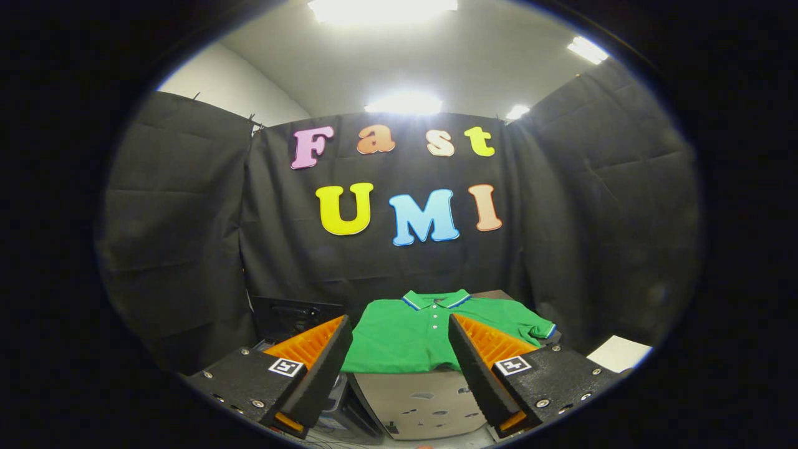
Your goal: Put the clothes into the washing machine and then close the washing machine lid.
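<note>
Ahead, green polo shirt (405,340) flat, collar pointing away; hand-held gripper (399,324) spread wide, gripping nothing.

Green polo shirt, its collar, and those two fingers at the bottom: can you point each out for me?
Green polo shirt (399,340): gripper view, on the chest, lying ahead between the open fingers.
Collar (435,299): gripper view, on its folded top edge.
Fingers (492,342): gripper view, on one finger's ribbed inner face.
</note>
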### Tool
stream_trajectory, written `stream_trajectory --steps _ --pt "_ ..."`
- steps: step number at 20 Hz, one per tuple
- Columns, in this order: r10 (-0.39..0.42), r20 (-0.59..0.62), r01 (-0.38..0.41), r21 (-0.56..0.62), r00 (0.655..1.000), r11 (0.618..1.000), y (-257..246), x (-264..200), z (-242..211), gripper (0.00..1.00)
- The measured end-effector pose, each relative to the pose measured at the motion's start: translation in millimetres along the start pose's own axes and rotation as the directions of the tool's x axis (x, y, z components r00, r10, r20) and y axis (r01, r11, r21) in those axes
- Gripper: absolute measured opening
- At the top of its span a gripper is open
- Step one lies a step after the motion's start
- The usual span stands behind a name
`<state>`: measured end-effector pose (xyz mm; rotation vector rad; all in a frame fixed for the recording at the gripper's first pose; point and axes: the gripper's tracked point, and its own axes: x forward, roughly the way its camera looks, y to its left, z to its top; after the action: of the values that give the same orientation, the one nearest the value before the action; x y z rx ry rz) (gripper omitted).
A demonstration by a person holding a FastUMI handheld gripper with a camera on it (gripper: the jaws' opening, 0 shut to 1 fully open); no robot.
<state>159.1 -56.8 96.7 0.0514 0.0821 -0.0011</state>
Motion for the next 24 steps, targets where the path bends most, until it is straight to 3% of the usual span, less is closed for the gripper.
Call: stream_trajectory --steps 14,24 --pt "-0.004 -0.144 0.012 0.057 0.99 0.998 -43 126 -6 0.95" --pt "0.014 -0.344 0.0 0.042 0.939 0.999 -55 213 -58 0.94"
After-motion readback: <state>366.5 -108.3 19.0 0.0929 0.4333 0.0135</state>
